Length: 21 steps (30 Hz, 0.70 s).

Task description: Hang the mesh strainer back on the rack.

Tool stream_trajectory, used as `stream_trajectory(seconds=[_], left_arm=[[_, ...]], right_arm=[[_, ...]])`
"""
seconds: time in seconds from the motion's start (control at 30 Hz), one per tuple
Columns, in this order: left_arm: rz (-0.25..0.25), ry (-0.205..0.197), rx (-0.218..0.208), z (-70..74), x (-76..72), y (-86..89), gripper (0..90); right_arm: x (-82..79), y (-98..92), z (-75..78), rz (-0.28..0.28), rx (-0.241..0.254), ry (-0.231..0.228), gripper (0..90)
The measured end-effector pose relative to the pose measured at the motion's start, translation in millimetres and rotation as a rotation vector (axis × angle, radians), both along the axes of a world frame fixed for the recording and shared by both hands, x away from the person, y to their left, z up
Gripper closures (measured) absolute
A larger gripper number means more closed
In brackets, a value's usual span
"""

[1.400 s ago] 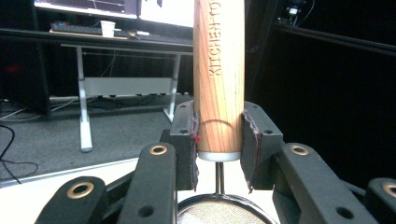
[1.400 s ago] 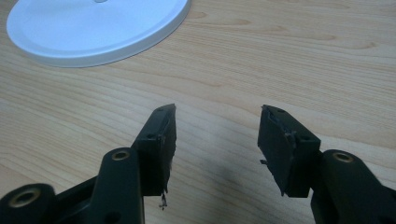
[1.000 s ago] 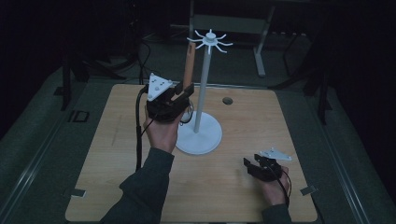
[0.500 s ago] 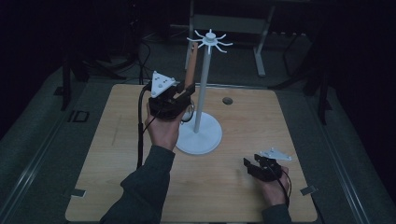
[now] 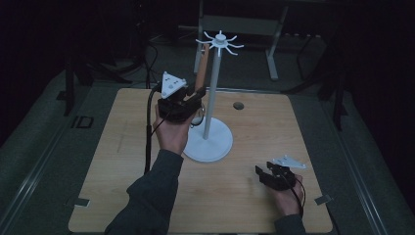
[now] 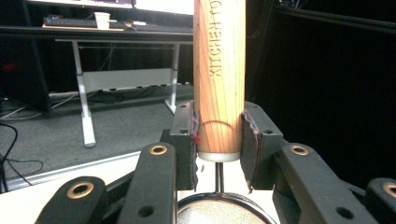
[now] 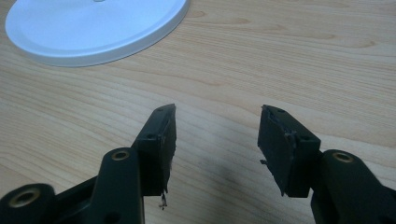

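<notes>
Wooden-handled strainer (image 6: 218, 74) in left hand-held gripper (image 6: 218, 140)

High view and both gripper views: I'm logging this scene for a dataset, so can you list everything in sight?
Table: one, light wood, under everything.
Stand: one, white, round base near the table's middle, thin pole topped by a ring of hooks.
Strainer: one, wooden handle with printed lettering, upright, metal mesh bowl below it, held beside the stand's pole.
Hole: one, small, dark, round, in the tabletop behind the stand.
Desk frame: one, pale legs, on the floor beyond the table.
Left gripper: one, black, jaws clamped on the strainer's handle, raised left of the pole.
Right gripper: one, black, jaws apart, nothing between them, low over the table's near right.
</notes>
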<state>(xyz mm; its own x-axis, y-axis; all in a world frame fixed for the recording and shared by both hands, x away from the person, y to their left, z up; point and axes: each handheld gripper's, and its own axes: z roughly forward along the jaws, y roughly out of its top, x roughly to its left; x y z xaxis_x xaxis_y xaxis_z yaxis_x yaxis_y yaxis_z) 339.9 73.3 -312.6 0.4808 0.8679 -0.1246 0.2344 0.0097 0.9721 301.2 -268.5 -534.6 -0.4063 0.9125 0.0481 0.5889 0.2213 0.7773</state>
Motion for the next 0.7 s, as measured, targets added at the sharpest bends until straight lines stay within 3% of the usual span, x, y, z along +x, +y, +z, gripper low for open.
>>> stream_trajectory(seconds=[0.43,0.57,0.7], left_arm=[[-0.005,0.014,0.004,-3.7,5.7,-2.4,68.5],[-0.008,0.015,-0.024,-6.5,6.6,0.9,61.6],[-0.008,0.009,-0.024,-6.1,5.8,4.0,57.1]], right_arm=[[-0.3,-0.2,0.2,-0.001,-0.003,0.000,46.5],[-0.3,0.2,0.0,0.000,-0.005,-0.001,46.5],[-0.3,0.5,-0.1,-0.002,-0.004,0.002,46.5]])
